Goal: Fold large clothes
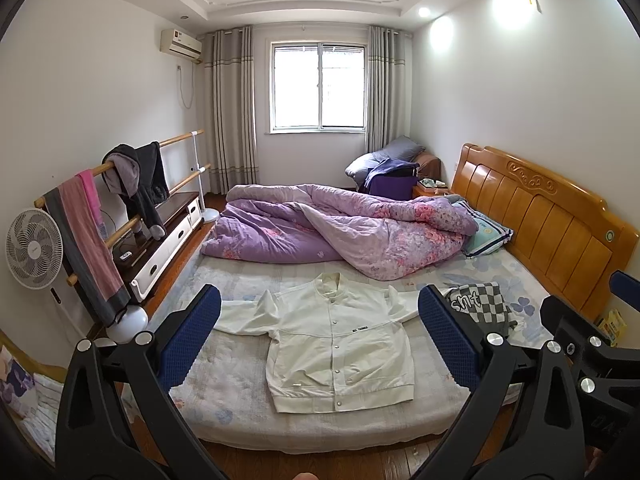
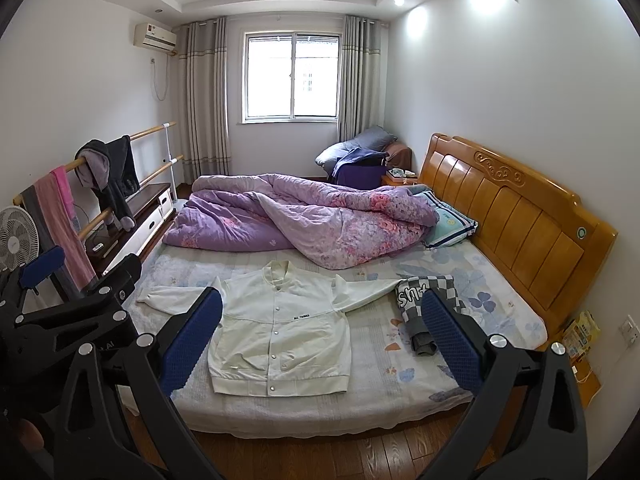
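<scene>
- Left wrist view: left gripper [image 1: 320, 340] hangs above the bed's near edge, blue pads spread wide, holding nothing
- Right wrist view: right gripper [image 2: 322, 342] likewise spread apart and empty
- white jacket [image 1: 334, 344] lies flat on the mattress [image 1: 236, 392], front up, snapped closed, sleeves out sideways
- checkered garment [image 1: 482, 306] sits crumpled beside its right sleeve
- purple quilt [image 1: 340, 228] is heaped behind, near the wooden headboard [image 1: 540, 216]

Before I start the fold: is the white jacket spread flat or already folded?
Spread flat, unfolded. The white jacket lies front-up on the bed, snapped shut, both sleeves stretched out sideways. Both grippers are open, above it.
</scene>
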A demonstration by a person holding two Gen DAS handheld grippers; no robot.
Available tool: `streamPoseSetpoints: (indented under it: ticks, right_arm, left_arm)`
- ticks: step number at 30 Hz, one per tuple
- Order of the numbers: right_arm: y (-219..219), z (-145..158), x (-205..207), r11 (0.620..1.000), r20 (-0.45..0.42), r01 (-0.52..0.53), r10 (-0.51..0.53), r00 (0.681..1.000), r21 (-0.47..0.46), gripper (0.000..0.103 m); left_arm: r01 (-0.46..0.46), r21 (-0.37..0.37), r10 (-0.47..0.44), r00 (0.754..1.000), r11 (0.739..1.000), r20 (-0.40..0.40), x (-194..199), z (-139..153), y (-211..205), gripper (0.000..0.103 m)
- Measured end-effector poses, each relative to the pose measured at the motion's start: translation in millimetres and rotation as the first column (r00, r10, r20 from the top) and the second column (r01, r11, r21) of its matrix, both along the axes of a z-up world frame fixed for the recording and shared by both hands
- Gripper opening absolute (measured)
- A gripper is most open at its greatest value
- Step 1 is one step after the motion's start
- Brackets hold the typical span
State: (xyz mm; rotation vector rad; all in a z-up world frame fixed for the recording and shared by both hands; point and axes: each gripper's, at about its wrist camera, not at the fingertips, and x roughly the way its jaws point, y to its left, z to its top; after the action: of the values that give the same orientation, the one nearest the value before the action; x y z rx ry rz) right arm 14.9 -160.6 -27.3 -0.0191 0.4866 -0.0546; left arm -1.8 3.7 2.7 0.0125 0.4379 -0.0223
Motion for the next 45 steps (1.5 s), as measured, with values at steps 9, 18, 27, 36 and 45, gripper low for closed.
streamPoseSetpoints:
  ticks: [9,18,27,36,45]
  right_arm:
    - [2,2,0,1.0,0.0,0.0,0.0,1.0,0.002,0.096]
    - [2,1,1,1.0,-0.003,-0.003,0.003,1.0,0.004,0.096]
    - [4,0,4,1.0,-0.008,-0.002,0.002,1.0,0.004,0.096]
    - [4,-2,6,1.0,-0.014,-0.002,0.002,1.0,0.004,0.096]
    - [3,-4,11,1.0,-0.023,-0.003,0.003,1.0,0.005,0.096]
  left_arm:
    - [0.001,0.0,-0.001,1.0,1.0,0.002,1,1,0,0.099]
    - [0.003,-0.001,-0.003,1.0,1.0,0.002,1,1,1,0.099]
    - [0.003,0.0,-0.003,1.0,1.0,0.001,2,-1,1,0.099]
    - [0.009,0.0,-0.009,1.0,1.0,-0.007,6,-3,2,0.099]
    - [0.009,0.002,-0.009,1.0,1.0,-0.011,12,-9,3,0.099]
